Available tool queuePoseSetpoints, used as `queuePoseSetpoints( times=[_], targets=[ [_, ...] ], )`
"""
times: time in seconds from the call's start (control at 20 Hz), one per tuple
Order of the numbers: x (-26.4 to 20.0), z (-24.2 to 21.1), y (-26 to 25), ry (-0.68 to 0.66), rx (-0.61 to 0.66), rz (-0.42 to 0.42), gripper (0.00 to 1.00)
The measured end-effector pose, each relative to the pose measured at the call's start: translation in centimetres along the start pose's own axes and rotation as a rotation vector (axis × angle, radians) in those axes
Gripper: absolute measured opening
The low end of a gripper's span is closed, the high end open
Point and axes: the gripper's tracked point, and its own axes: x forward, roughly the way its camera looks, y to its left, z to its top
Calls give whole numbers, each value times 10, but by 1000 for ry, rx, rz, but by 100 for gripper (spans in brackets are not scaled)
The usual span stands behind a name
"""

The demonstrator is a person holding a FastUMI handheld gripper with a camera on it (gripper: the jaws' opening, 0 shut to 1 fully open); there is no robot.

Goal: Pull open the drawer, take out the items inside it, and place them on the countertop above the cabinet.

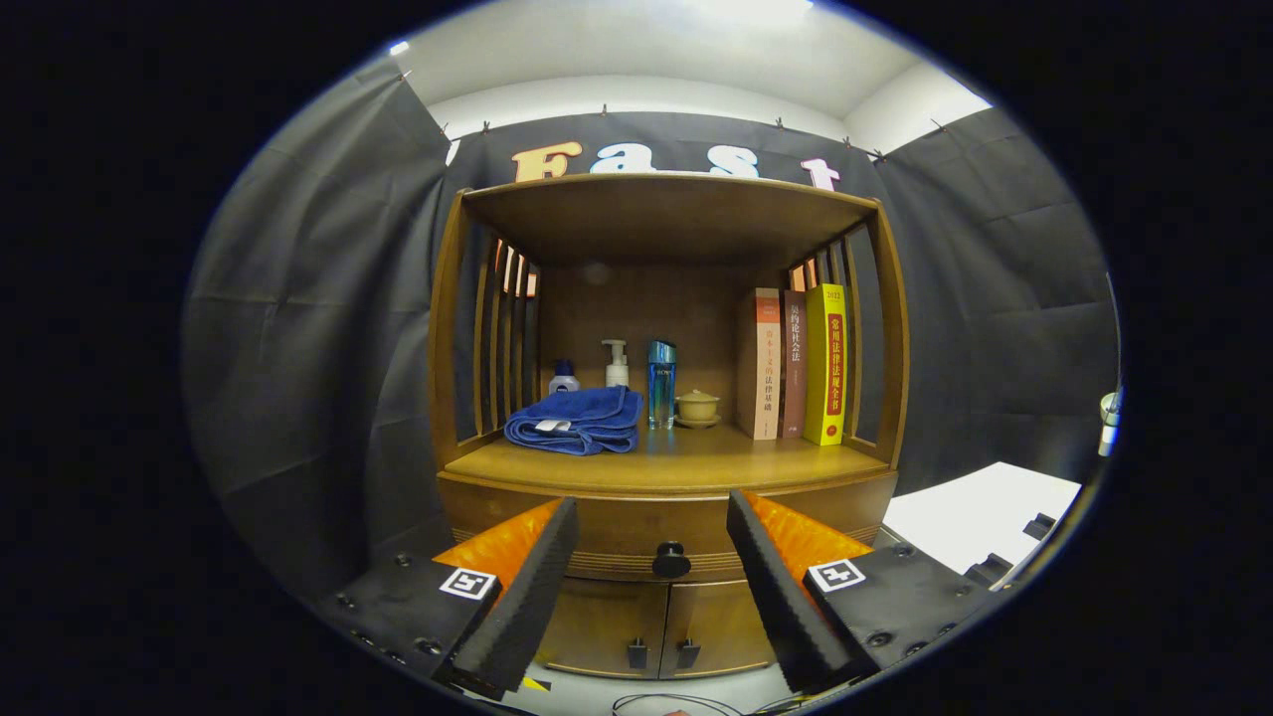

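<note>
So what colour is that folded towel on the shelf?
Blue; the towel shows best in the gripper view.

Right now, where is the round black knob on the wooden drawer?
In the gripper view, the round black drawer knob sits mid-drawer, between and beyond the open gripper fingers, under the wooden countertop and above two small cabinet doors.

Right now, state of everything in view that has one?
drawer: shut, knob untouched
cabinet doors: both shut
gripper: open, fingers apart, knob between them and beyond
blue towel: folded on the countertop
books: upright
pump bottle: upright
lidded cup: lid on
</note>
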Motion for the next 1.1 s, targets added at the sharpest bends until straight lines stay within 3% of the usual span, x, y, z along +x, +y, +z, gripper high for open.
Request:
queuePoseSetpoints(
  times=[0.3,0.55,0.7,0.85,1.1],
  targets=[
    [26,-9,7,-3,0,12,98],
    [60,-50,20,21,-69,54,98],
    [80,-89,12,42,-95,16,99],
    [87,-138,-8,150,-75,-38,98],
    [115,-162,-31,143,-33,-68,98]
  ],
)
